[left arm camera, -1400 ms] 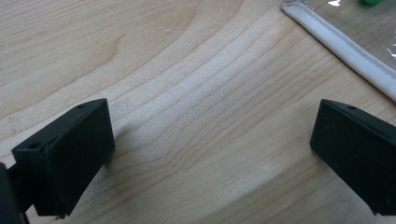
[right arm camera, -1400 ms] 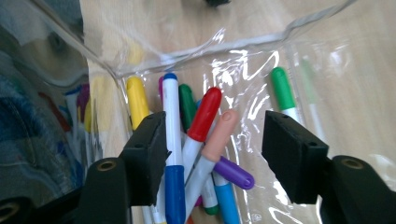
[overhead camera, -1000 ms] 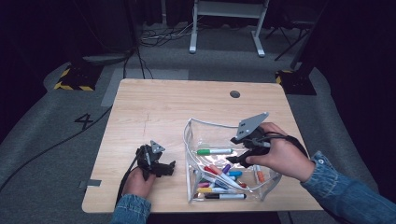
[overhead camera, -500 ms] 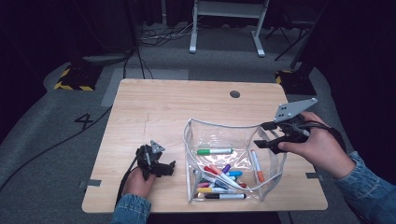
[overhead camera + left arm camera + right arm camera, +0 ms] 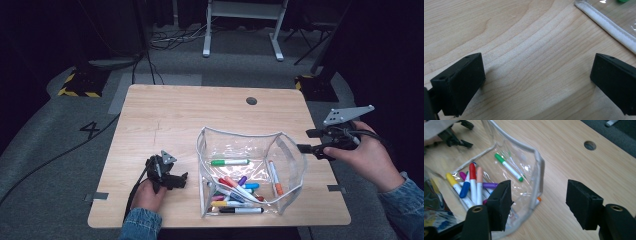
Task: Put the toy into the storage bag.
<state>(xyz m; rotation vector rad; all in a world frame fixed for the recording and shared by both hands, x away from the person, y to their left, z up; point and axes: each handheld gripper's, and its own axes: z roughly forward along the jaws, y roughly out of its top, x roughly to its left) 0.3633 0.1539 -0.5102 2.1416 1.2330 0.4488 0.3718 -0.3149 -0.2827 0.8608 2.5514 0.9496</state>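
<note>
The clear zip pouch point(image 5: 250, 170) stands open on the tabletop point(image 5: 190, 115) with the markers point(image 5: 235, 187) lying inside it, so the filling looks done; closing it seems to be what is left. The right gripper point(image 5: 306, 140) hovers just beside the pouch's right edge, fingers wide apart and empty. The left gripper point(image 5: 181, 179) rests on the wood left of the pouch, likewise spread and holding nothing.

I can read just one mark: a dark number "4" point(image 5: 92, 130) on the grey floor point(image 5: 60, 150) left of my table.
</note>
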